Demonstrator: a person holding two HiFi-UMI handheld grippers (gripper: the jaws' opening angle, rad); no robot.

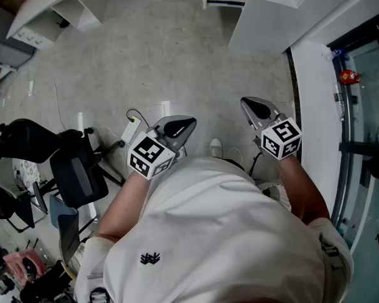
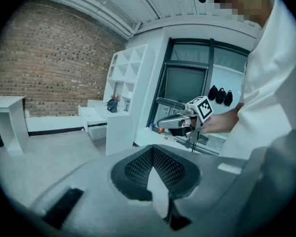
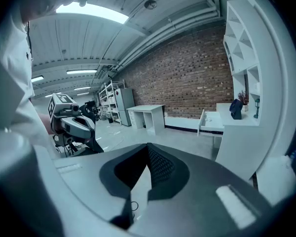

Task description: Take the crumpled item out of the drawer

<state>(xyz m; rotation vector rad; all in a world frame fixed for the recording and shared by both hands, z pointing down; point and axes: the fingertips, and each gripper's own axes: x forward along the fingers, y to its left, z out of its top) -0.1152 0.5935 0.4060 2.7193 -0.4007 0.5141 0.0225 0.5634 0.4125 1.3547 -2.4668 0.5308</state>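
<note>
Standing on the grey floor [image 1: 177, 62] well apart from the white unit [image 1: 265, 17], the person [image 1: 221, 232] holds both tools out in front of the chest. The left gripper [image 1: 186, 125] has its jaws clenched tip to tip with nothing between them. The right gripper [image 1: 249, 105] is closed just the same and also empty. Both point roughly toward the unit. The drawer [image 3: 210, 121] stands pulled out from the unit's side, its long axis running level over the floor. Its open end points away from the unit, toward the white desk [image 3: 148, 115] by the brick wall [image 3: 187, 78]. The crumpled item should lie inside the drawer, but from here it is too small to make out, so I cannot tell which way it points.
</note>
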